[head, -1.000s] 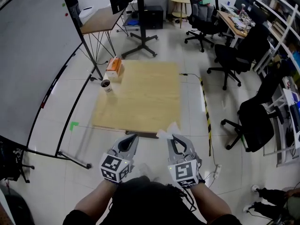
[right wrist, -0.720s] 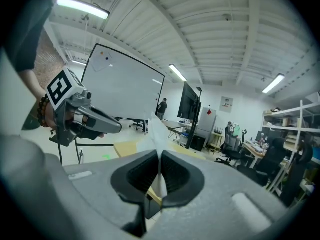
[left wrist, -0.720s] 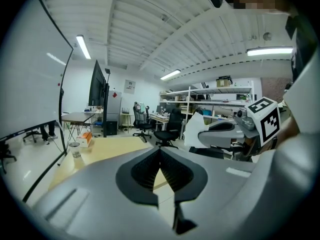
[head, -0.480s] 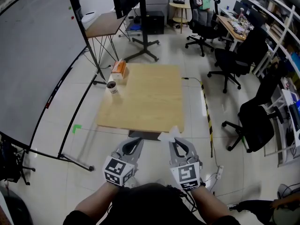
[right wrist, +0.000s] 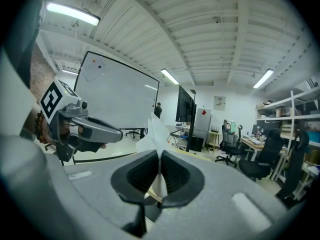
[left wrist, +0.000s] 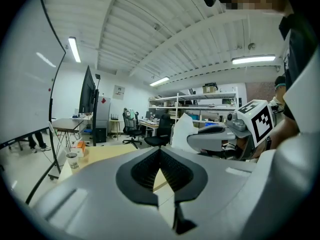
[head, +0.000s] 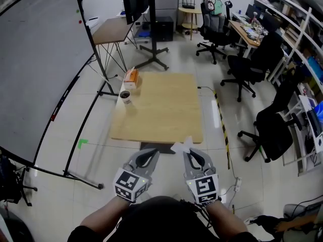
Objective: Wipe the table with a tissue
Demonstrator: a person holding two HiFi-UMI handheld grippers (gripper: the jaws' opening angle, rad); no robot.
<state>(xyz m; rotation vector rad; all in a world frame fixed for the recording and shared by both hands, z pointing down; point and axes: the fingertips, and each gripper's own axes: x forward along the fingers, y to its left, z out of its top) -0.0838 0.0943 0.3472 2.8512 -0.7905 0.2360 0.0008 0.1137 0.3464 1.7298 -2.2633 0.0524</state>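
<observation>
So: R gripper [head: 189, 153] jaws pinched on the tissue [head: 181, 146], most of it flaring past the tips; L gripper [head: 150, 154] jaws pressed together, nothing in them; both short of the wooden table [head: 166, 120], tissue not over it yet. Risks, my read: loose sheet may tear or slip out once dragged flat; paper cup [head: 125, 97] & tissue box [head: 131, 76] at far-left corner could get knocked if strokes run wide.
</observation>
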